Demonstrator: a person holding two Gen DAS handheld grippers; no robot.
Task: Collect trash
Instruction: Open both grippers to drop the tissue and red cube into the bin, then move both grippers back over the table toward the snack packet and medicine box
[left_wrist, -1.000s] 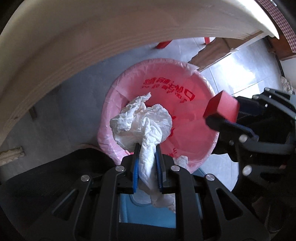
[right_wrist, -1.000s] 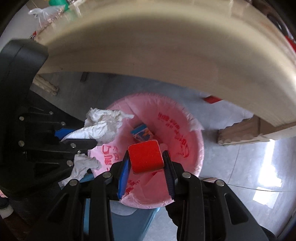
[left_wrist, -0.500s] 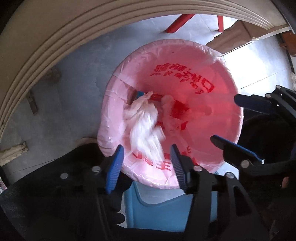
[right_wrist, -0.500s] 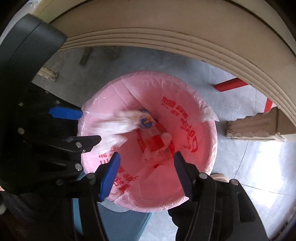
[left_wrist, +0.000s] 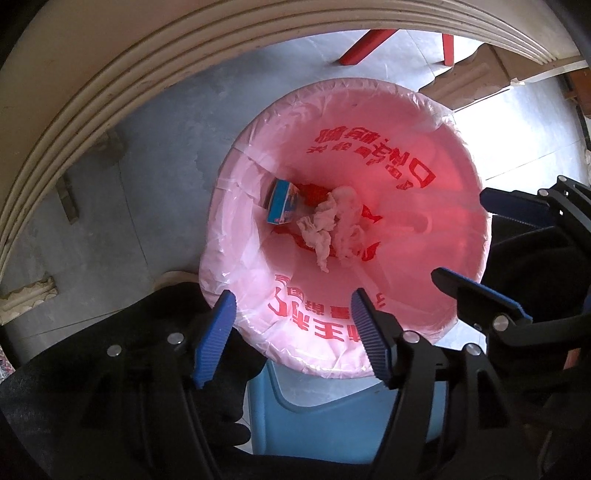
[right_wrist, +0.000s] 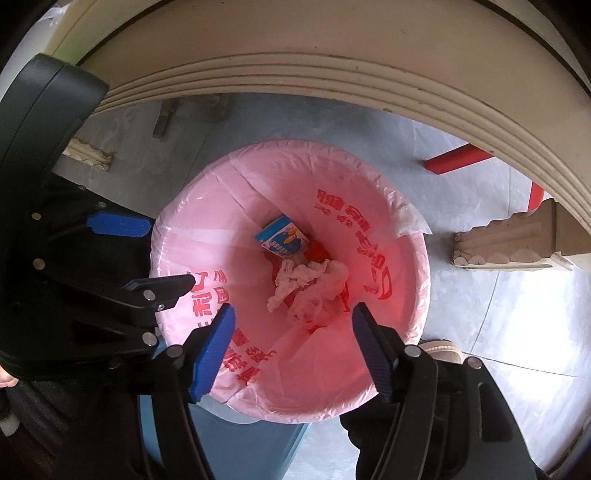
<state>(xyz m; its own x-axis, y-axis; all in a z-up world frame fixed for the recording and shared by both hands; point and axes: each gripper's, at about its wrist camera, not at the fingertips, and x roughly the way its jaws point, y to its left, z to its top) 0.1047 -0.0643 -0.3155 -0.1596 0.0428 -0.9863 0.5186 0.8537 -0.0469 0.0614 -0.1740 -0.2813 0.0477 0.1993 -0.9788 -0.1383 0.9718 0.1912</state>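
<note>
1. Grey tiled floor (right_wrist: 491, 325) is seen under the curved edge of a cream round table (right_wrist: 332, 66), and on this floor a blue plastic bin (left_wrist: 332, 417) is placed, lined with a thin pink plastic bag printed with red characters (left_wrist: 388, 177). The bin is light, it is judged, so it could be tipped or pushed away if it is struck when the grippers are withdrawn.

2. Risk is also given by the pink bag itself: its loose rim is folded over the bin edge, close below both tools, and it could be caught by a fingertip and pulled out with the trash.

3. Both tools are held over the bin mouth. The left gripper (left_wrist: 291, 336) is empty and its blue-padded jaws are opening, already fairly wide. The right gripper (right_wrist: 291, 338) is in the same condition, opening with nothing between the pads. Because they are near each other, a collision is possible if they are lifted carelessly.

4. At the bottom of the bag the crumpled white paper tissue (right_wrist: 310, 291) is lying, touching a small blue and white carton (right_wrist: 282, 240). A small red object (right_wrist: 317, 253) is partly hidden beside them; it cannot be identified clearly.

5. The table edge above could be hit when the hands are raised.
</note>
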